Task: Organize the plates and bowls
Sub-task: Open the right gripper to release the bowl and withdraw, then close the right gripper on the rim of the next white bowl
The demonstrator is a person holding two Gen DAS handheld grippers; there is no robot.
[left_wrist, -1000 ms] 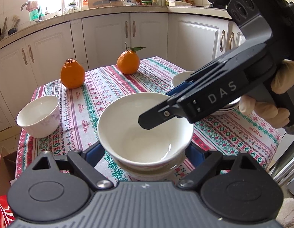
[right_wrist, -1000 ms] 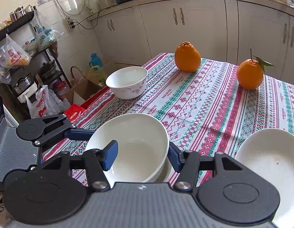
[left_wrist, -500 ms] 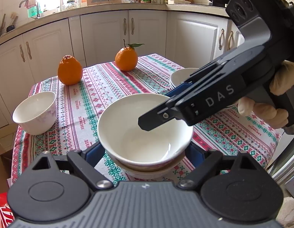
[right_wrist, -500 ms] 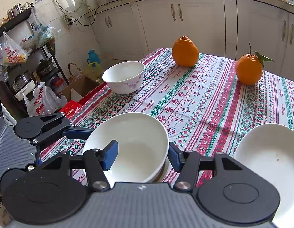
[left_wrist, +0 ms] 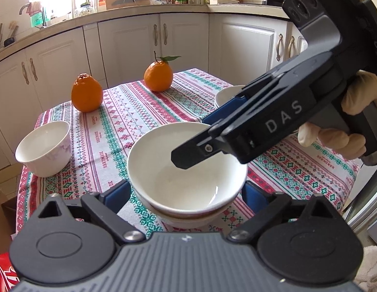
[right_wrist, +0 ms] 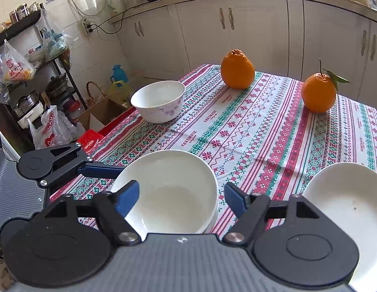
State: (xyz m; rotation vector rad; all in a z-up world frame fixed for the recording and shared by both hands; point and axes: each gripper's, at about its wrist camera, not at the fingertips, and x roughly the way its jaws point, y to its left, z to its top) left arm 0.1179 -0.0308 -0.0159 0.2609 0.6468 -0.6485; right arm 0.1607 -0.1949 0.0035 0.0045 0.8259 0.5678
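Bowl (left_wrist: 186, 170) stacked | left view only: gloved hand (left_wrist: 354, 112) | right: plate (right_wrist: 344, 194)

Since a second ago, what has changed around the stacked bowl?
Both grippers have just been opening. The right gripper let go of the top bowl's rim; the left gripper spread wider, pads clear of the bowl. Bowl stays nested in its stack; flowered bowl, both oranges and the plate unchanged.

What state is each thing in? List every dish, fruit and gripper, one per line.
Plain white ceramic bowl: upright, nested on another dish, released.
Floral white bowl: upright, alone.
White plate stack: stacked, untouched.
Two round oranges: upright, apart.
Left gripper: open, jaws just widened around the bowl.
Right gripper: open, just released.
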